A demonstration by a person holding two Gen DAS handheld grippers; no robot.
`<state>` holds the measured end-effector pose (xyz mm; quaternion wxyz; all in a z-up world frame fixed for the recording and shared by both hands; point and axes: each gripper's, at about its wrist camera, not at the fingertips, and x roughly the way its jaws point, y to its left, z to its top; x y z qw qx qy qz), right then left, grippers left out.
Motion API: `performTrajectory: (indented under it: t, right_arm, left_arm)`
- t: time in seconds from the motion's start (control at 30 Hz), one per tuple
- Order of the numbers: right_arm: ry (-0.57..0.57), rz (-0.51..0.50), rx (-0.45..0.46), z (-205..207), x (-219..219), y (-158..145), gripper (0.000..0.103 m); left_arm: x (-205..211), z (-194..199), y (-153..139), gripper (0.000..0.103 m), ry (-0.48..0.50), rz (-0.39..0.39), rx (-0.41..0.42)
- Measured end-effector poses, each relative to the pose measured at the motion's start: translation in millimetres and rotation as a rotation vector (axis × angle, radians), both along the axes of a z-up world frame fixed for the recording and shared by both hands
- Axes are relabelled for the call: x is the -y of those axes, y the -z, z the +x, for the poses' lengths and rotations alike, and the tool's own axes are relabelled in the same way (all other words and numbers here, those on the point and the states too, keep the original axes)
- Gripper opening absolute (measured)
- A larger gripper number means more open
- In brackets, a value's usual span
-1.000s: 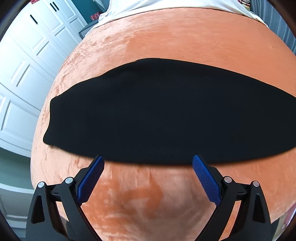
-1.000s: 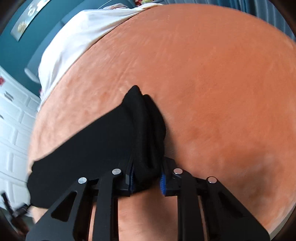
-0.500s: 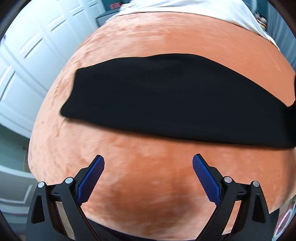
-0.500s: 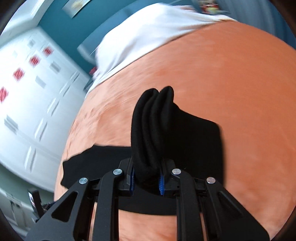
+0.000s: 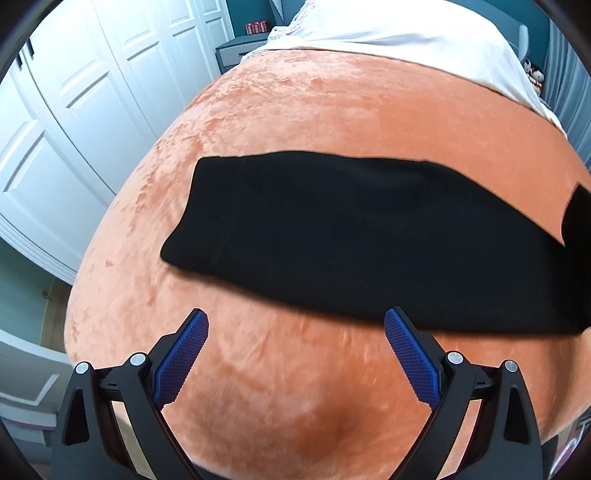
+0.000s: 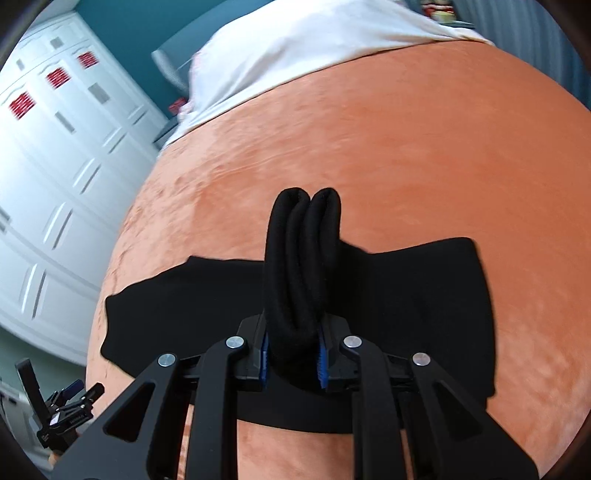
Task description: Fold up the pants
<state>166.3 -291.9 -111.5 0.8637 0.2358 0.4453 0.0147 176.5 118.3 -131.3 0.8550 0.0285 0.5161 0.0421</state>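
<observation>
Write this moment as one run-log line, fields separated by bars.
step: folding | right claw: shut on pants, end lifted | left claw: open, empty | surface: orange blanket

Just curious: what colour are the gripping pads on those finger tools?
Blue, with a fine dotted texture; the left gripper's pads show it best, in the left wrist view.

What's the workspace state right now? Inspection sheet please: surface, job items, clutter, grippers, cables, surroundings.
Surface: orange blanket covering a bed, lightly rumpled.
Job's things: black pants lie as a long band across the blanket; one end is bunched and lifted, the fabric below it doubled over the rest.
Clutter: white bedding at the far end of the bed; nothing else on the blanket.
Grippers: left gripper open, empty, above bare blanket short of the pants. Right gripper shut on the bunched end of the pants.
Cables: nothing seen.
Surroundings: white panelled wardrobe doors, teal wall, dark bedside unit.
</observation>
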Motion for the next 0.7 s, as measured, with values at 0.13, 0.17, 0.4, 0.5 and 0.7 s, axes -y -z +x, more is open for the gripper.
performTrajectory:
  t: [0.13,0.17,0.4,0.5,0.7]
  right_arm:
    - [-0.036,-0.009,0.007,6.5,-24.0,-13.4,0.017]
    - [-0.090,-0.026,0.016,13.8,-48.5,-17.2,0.017]
    - [-0.409,-0.099,-0.104,61.2,-209.4,46.1,0.026]
    - [-0.479,-0.220,-0.193,58.4,-249.8,88.3,0.033]
    - [-0.261,-0.141,0.031,13.2,-182.9,12.4,0.031]
  left_arm:
    - [-12.4,0.0,1.0,0.095,-0.018,-0.041,0.007]
    - [-17.8,-2.1,2.1,0.095,-0.029,-0.054,0.003]
    - [-55.0,-24.3,10.4,0.095,-0.068,-0.068,-0.023]
    - [-66.3,-29.3,17.1,0.095,-0.068,-0.057,-0.043]
    - [-68.7,-24.5,26.9,0.095,-0.053,-0.064,-0.046]
